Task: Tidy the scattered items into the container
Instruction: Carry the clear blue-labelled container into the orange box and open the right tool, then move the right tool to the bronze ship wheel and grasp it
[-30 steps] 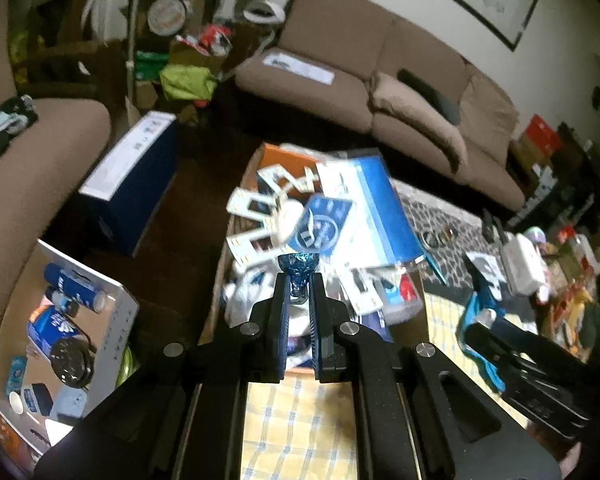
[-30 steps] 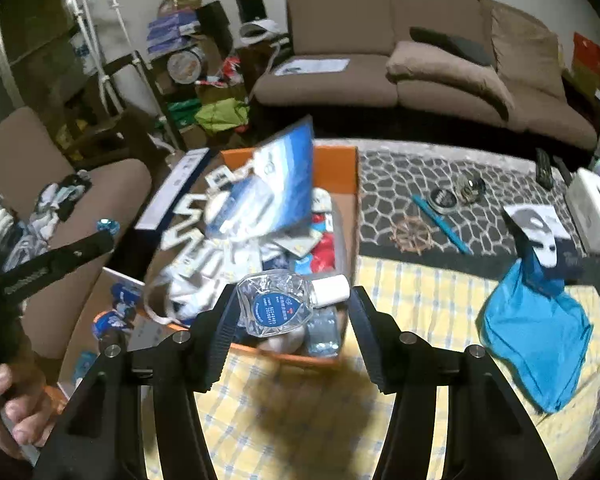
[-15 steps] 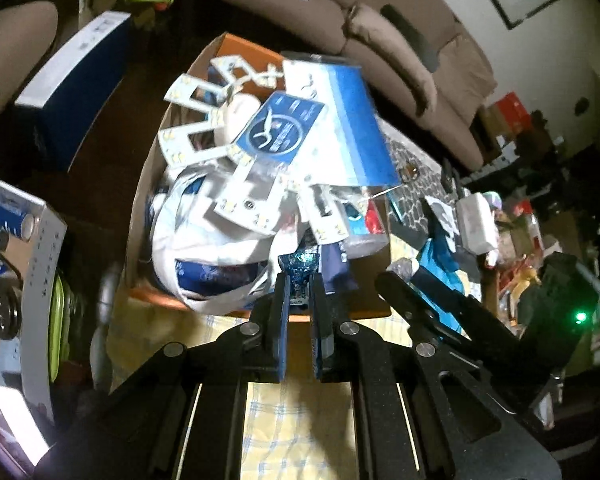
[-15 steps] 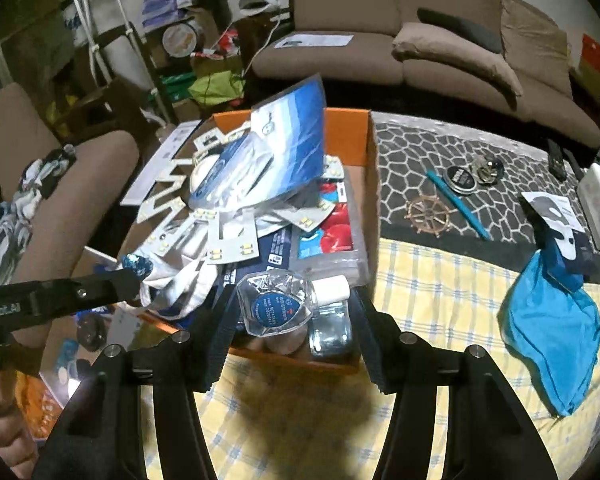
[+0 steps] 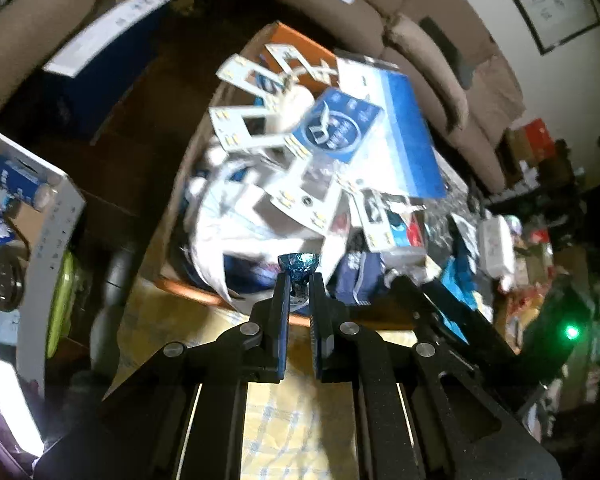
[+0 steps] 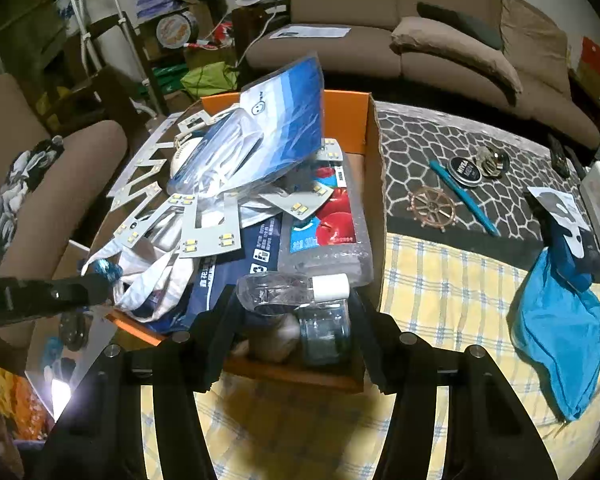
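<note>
Left gripper [image 5: 299,280] clenched on a small shiny blue wrapped thing [image 5: 299,266], pinched at the very tips of the fingers and held over the near rim of the orange cardboard box [image 6: 374,184]. Same gripper visible from the right wrist view at the left edge, with the blue thing [image 6: 107,270] just beside the white cloth bag [image 6: 152,276] that hangs over the box corner.

Right gripper [image 6: 292,304] grasping a clear plastic bottle [image 6: 276,290] with a white cap [image 6: 331,286], lying across between the fingers, low over the near end of the box, above a small glass jar [image 6: 324,330].

Box overfull: white angular strips [image 6: 210,224], a blue and white packet [image 6: 284,120] tilted on top, a pack with red apples [image 6: 328,224].

On the checked yellow cloth [image 6: 440,280] to the right, well apart from the box, a blue cloth [image 6: 560,328]. Farther back on the patterned mat: a small ship wheel [image 6: 432,204], a blue pen [image 6: 464,198], a round dark tin [image 6: 465,170].
</note>
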### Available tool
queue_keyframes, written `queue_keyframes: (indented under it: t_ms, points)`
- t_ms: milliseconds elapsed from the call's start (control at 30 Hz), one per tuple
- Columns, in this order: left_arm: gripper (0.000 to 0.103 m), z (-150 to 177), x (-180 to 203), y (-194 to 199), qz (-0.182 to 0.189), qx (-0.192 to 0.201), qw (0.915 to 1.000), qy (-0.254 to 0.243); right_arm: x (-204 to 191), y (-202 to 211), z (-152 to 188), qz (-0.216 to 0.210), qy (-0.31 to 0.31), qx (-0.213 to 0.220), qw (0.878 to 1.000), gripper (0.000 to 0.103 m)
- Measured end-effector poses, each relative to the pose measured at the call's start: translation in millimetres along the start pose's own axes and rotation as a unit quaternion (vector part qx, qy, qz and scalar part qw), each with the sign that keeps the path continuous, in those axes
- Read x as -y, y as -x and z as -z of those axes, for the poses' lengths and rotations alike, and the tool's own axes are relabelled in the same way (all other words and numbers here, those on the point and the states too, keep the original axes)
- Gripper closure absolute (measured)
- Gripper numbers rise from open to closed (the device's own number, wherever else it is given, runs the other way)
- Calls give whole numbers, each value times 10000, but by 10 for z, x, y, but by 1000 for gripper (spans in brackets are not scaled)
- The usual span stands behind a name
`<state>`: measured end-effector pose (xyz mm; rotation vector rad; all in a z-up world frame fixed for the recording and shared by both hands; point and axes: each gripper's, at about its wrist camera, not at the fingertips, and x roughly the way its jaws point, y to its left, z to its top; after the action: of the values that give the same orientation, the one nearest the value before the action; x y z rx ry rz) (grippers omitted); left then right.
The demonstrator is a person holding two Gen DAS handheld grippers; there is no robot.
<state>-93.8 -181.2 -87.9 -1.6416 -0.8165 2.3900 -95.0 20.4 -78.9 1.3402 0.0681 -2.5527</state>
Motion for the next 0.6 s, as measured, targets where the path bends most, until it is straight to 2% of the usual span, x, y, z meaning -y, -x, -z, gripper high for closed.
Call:
queue_keyframes:
  t_ms: [167, 300, 467, 567, 600]
  points:
    - [95, 25, 121, -65, -69, -70, 9997, -209, 86, -31, 8, -10, -29, -57, 10000, 45]
    - [95, 57, 244, -103, -141, -48, 9991, -387, 137, -19, 23, -336, -61, -105, 9994, 36]
    - [95, 63, 339, -177, -166, -98, 9986, -484, 66, 39, 25, -535, 152, -116, 9984, 34]
    - [95, 78, 371, -205, -131, -157, 9983, -548, 189, 205, 7, -785, -83, 26, 9969, 23]
    - [95, 80, 388, -205, -50, -175, 9980, -597, 236, 265, 3, -837, -145, 62, 9964, 23]
